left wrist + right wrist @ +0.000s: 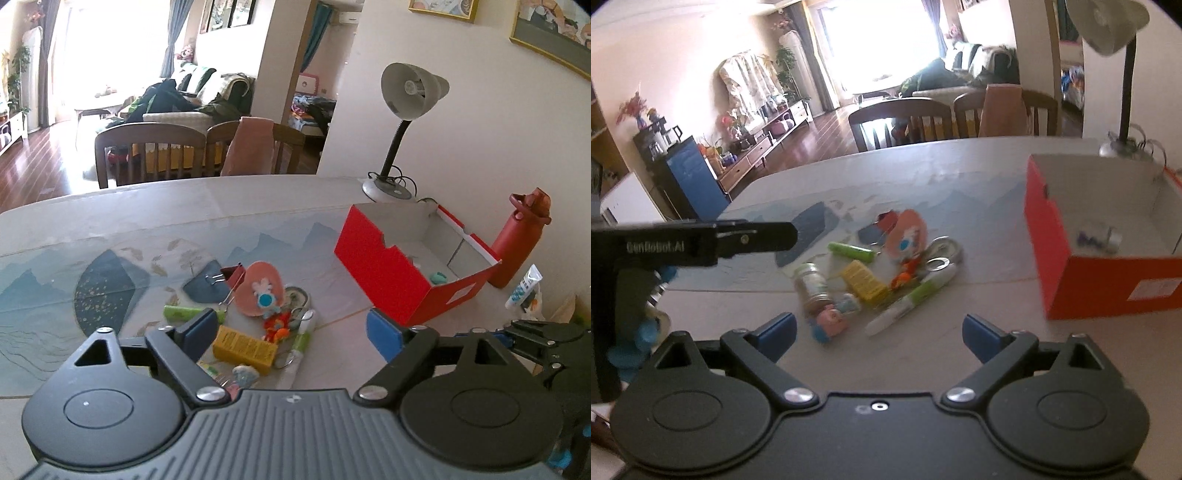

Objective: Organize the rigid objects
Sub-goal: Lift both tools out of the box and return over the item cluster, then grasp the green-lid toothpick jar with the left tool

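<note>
Pile of small rigid items (258, 325) lying loose near the middle of the table (110, 206), on a mat printed with blue mountains (103, 280). Within the pile: yellow box (245, 349) at the near side, green tube (184, 314) just to its left, pink round card with a blue-and-white figure (260, 290) behind it, red binder clip (232, 275) touching the card's far-left edge, orange toy (277, 325) beside a green-and-white pen (303, 334), metal ring (295, 295) at the far right. From the right wrist view, additionally a small jar with a metal lid (812, 290) lying on its side and a small pink-faced figure (831, 321) at the near edge of the pile. Red open-topped box (391, 277) standing to the right of the pile, apart from it, with a small teal item (437, 277) on its grey floor. Beyond the box: grey desk lamp (410, 92) at the far corner, red water bottle (517, 243) against the wall, white tube (524, 288) beside the bottle. Left gripper (291, 332) released, jaws spread wide, nothing between the blue pads, held above the near side of the pile. Right gripper (879, 334) likewise released, jaws wide and empty, short of the pile's near edge. Wooden chairs (147, 147) behind the table's far edge.
</note>
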The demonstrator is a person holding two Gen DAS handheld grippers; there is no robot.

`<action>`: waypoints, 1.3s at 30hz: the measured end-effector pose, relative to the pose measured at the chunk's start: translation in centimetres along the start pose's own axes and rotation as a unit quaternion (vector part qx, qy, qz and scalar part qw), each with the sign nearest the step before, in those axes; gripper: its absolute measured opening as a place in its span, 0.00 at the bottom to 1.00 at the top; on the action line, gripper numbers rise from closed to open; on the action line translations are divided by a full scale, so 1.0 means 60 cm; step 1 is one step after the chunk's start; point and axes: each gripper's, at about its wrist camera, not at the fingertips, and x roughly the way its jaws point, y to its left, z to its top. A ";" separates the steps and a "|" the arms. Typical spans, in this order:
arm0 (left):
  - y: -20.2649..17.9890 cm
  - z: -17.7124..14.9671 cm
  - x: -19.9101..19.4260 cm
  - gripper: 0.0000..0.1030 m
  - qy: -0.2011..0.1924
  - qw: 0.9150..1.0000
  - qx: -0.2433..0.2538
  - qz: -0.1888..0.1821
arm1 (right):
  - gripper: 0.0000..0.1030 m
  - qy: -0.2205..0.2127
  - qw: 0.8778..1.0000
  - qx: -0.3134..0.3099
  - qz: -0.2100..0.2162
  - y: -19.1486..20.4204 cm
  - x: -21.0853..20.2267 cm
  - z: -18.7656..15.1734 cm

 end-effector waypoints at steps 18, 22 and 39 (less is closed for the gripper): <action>0.113 -0.075 0.056 1.00 0.043 0.997 -0.044 0.039 | 0.93 0.060 0.995 -0.082 0.017 0.093 0.094 -0.023; 0.140 -0.079 0.081 1.00 0.068 0.994 -0.073 0.052 | 0.92 0.069 0.994 -0.082 0.017 0.097 0.120 -0.022; 0.162 -0.070 0.186 1.00 0.114 0.983 -0.092 0.115 | 0.77 0.106 0.992 -0.073 0.012 0.122 0.240 -0.014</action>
